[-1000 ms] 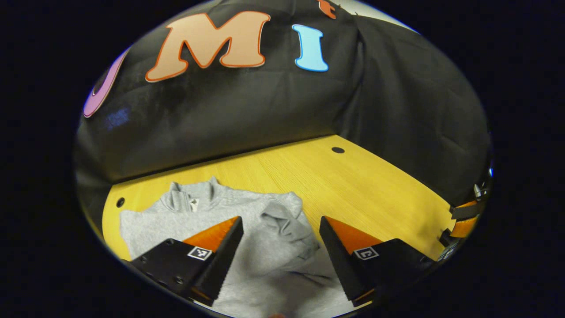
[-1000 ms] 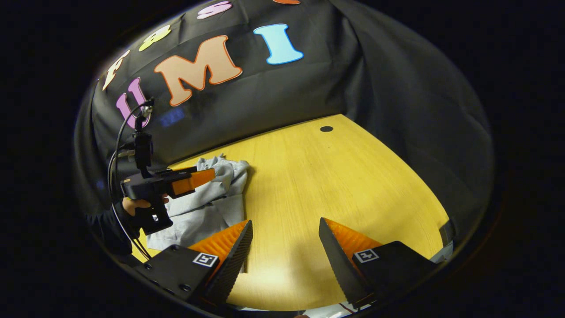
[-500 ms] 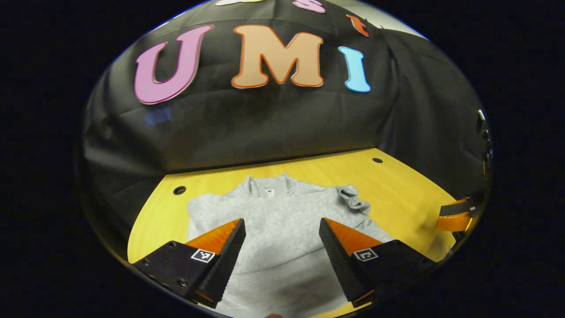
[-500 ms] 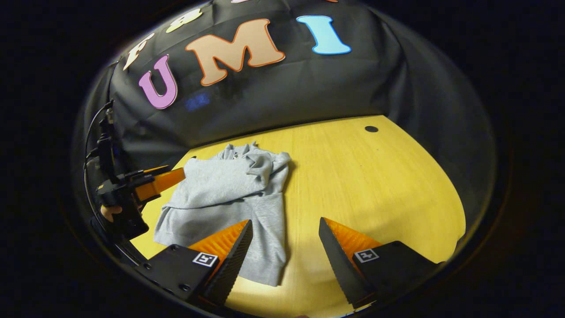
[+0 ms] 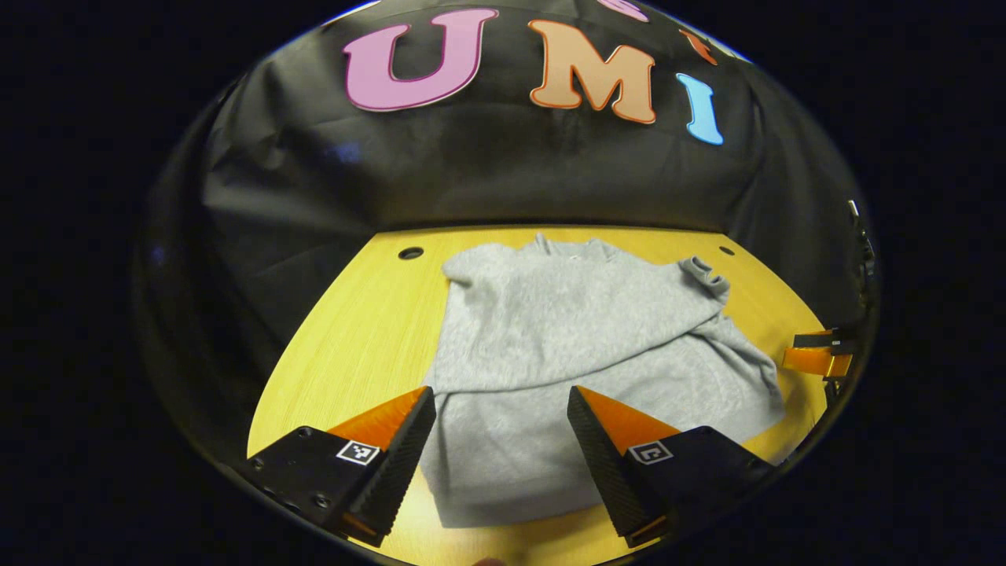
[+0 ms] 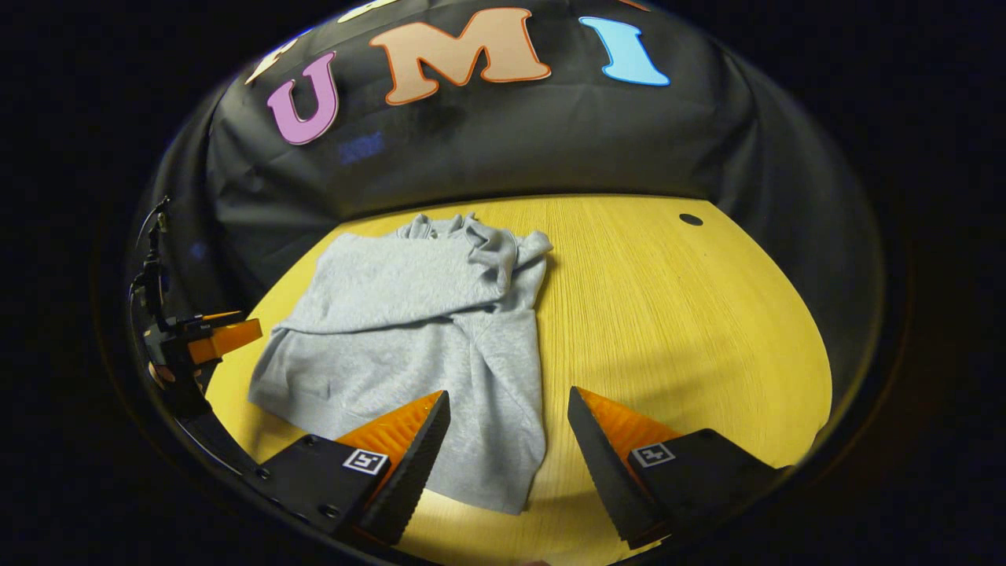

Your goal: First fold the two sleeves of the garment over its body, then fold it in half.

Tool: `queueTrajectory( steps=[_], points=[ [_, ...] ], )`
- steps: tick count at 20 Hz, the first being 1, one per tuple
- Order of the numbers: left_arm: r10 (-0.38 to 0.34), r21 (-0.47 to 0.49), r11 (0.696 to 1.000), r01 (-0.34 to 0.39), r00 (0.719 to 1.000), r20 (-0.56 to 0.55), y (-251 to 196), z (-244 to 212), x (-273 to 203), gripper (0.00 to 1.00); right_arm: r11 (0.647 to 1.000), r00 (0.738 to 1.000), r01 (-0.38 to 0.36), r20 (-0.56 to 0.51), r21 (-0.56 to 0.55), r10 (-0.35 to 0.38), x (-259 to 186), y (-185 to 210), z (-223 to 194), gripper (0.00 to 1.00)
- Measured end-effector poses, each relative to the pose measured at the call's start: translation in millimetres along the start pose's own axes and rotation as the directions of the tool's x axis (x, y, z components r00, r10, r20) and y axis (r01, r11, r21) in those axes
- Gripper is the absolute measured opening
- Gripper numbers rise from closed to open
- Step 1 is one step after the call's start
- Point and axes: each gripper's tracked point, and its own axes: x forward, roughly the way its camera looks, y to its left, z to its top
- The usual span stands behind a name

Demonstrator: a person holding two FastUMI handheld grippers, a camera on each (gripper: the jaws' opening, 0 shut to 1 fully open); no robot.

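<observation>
Left claw (image 5: 501,440) hangs spread and empty over the near hem of the grey garment (image 5: 566,346). Right claw (image 6: 507,444) is spread too, above the hem's corner. Beyond both, sleeves lie folded across the body on the yellow surface (image 6: 668,314).

The garment (image 5: 566,346) is a soft, matt grey knit with a faintly fuzzy, heathered surface, lying on a table (image 6: 676,314) of smooth yellow wood-grain laminate with a slight sheen, while the left gripper's (image 5: 503,440) fingers (image 5: 401,448) show ridged, matt inner faces like moulded plastic.
</observation>
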Motion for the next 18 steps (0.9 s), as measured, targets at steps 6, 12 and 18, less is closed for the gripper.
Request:
queueTrajectory(
  steps=[6, 12, 18],
  points=[
    [0.009, -0.023, 1.0, -0.012, 0.995, -0.1, 12.1, -53.5, -1.1, 0.98, 1.0, 0.997, 0.022, -0.071, -0.017, -0.023, 3.6, 4.9, -39.5, 0.96],
    [0.013, -0.07, 0.997, -0.025, 0.985, -0.17, 17.1, -86.5, 5.8, 0.97, 0.998, 0.992, 0.032, -0.123, -0.06, -0.039, 5.4, 6.6, -63.1, 0.96],
    [0.014, -0.04, 0.999, -0.02, 0.99, -0.141, 15.8, -83.7, 9.7, 0.98, 0.992, 0.988, 0.022, -0.146, -0.126, -0.04, 8.9, 10.4, -73.1, 0.96]
  ],
)
